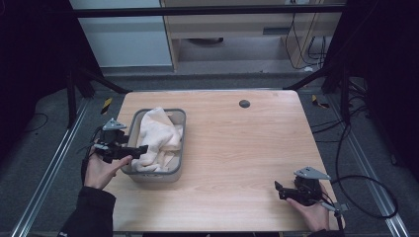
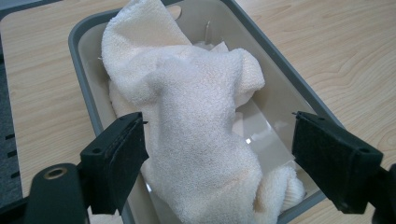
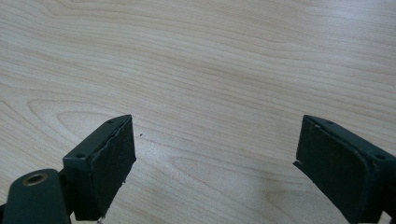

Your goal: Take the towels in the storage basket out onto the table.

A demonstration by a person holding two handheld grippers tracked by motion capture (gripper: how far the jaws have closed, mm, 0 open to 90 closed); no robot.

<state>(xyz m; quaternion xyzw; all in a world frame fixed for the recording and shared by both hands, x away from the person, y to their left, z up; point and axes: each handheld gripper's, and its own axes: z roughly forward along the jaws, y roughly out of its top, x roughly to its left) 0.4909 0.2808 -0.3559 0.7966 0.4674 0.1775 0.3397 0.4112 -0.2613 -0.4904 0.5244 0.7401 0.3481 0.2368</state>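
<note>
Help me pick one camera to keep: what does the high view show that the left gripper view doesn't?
High view alone: the right tongs, open, resting near the table's right corner, plus both of the person's hands and the floor around. Left gripper view alone: the cream towel's looped texture and the bin's bare inner wall, between open black pads. Both: towel, grey bin, wooden table.

A pale wooden table (image 1: 232,148) carries one thing — a grey bin (image 1: 181,143) near its left edge.

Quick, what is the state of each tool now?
Left tool: open, holding nothing, towel between its jaws.
Right tool: open, empty, over the table.
</note>
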